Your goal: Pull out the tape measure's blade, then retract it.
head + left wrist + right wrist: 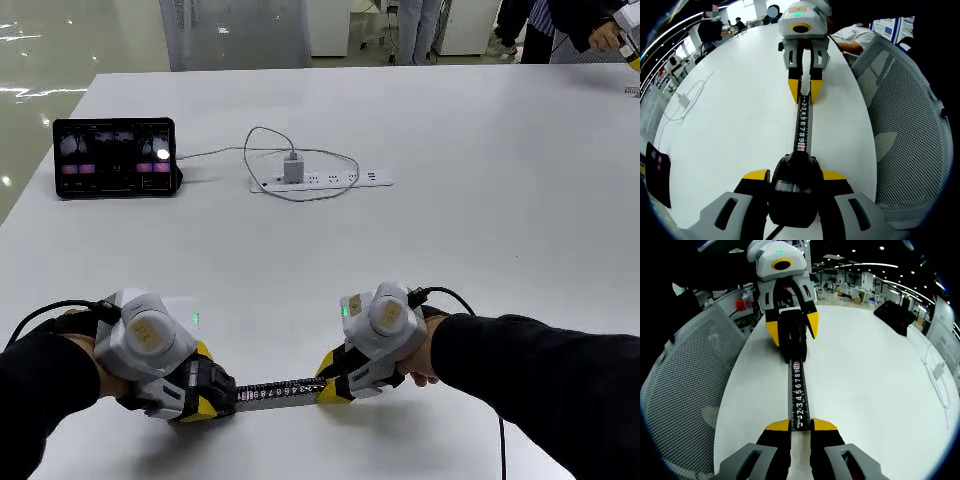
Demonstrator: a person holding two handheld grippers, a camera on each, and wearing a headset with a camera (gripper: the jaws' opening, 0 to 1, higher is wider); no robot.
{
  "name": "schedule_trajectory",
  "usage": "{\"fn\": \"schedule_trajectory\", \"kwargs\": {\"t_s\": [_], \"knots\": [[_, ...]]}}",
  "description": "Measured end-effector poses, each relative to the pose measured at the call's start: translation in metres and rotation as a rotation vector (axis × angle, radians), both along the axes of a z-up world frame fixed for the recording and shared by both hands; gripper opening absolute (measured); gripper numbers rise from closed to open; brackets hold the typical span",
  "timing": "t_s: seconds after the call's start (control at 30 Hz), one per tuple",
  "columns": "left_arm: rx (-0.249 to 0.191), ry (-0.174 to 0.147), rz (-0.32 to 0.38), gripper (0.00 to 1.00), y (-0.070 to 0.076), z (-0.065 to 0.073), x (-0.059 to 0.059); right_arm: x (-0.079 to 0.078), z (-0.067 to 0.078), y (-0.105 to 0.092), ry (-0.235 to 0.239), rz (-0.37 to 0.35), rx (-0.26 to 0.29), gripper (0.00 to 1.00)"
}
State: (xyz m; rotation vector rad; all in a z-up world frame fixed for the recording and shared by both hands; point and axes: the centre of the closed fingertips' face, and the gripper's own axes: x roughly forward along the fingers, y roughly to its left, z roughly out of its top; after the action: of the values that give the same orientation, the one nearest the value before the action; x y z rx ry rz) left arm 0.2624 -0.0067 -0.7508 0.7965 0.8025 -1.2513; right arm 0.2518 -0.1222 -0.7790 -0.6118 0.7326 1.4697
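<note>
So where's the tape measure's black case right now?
The case sits low left in the head view, near the front edge of the white table, clamped in the left claw; its blade runs to the right claw.

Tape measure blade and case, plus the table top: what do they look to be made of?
Blade: thin flat strip, black matte coating with white printed numerals; probably coated steel, though the look alone can't confirm it. Case: black, rounded, faint sheen, likely moulded plastic or rubber. Table top: white, smooth, semi-gloss, seemingly laminate.
</note>
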Motion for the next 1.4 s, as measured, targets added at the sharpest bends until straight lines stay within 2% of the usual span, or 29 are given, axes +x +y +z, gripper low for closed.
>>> {"fn": "schedule_trajectory", "kwargs": {"t_s": [1.4], "knots": [[-0.003,-0.004,-0.005,0.33,-0.001,0.0,-0.001,0.002,0.0,-0.031,0.005,-0.03,-0.015,0.1]]}}
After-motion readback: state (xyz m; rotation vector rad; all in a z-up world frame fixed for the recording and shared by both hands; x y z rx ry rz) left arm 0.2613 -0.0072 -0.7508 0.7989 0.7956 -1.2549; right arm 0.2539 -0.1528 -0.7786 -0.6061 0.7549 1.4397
